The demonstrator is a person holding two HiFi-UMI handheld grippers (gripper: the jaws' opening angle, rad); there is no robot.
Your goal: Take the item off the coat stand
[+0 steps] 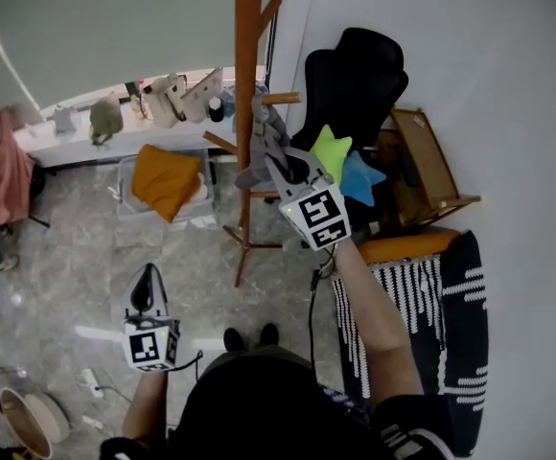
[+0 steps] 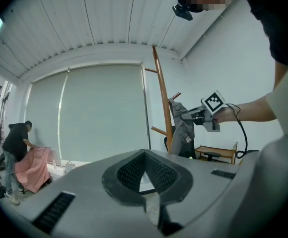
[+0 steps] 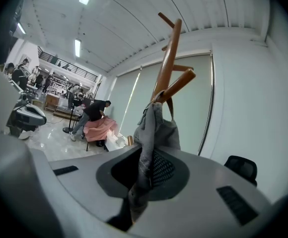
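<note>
The grey garment (image 3: 156,125) hangs lengthwise from an upward-slanting peg of the coat stand (image 3: 168,68), straight ahead of the right gripper (image 1: 283,166), whose jaws pinch its lower fold; the left gripper (image 1: 147,276), jaws together and empty, is farther off

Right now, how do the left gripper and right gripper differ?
The right gripper is shut on the grey garment hanging from the coat stand; the left gripper is shut on nothing. The right gripper is raised to the stand; the left gripper hangs low over the floor, away from the stand. Both carry a marker cube.
</note>
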